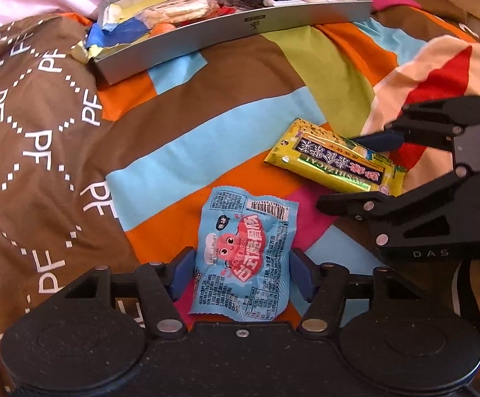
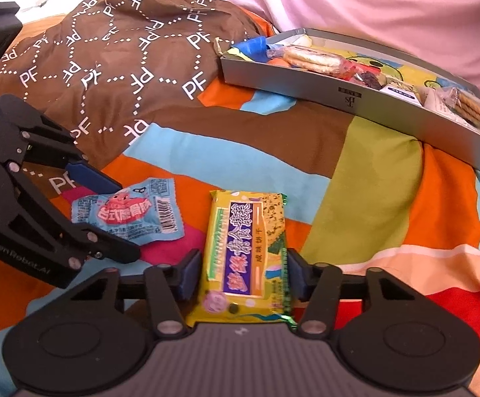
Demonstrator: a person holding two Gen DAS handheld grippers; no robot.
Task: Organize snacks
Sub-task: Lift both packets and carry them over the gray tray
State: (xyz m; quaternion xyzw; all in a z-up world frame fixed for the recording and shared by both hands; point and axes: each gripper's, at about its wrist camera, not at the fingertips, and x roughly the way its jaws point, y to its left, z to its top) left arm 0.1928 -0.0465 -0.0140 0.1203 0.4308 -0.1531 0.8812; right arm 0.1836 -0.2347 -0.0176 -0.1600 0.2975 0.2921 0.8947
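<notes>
Snacks: two loose packets lie on a bed cover with colour blocks; more snacks are in a grey box at the far side.
Blue packet (image 1: 243, 258): it lies flat on the cover between the two fingers of the left gripper (image 1: 242, 273). The blue pads are just beside its left and right edges; I cannot tell if they touch it.
Yellow packet (image 2: 248, 258): it lies flat, to the right of the blue packet (image 2: 130, 215) and near it, not touching. It sits between the fingers of the right gripper (image 2: 243, 273), with a pad close to each long side.
Left gripper: the jaws are apart, wider than the blue packet, so it is not clamped.
Right gripper: the jaws are also apart around the yellow packet (image 1: 335, 162), with a small gap on both sides.
Box (image 2: 355, 99): a shallow grey box, far from both grippers, lying on the cover. It holds round crackers, a blue wrapper and some small wrapped pieces.
Brown cloth (image 1: 31, 152): printed with white "PF" letters, it is on the left of the box (image 1: 226, 38).
</notes>
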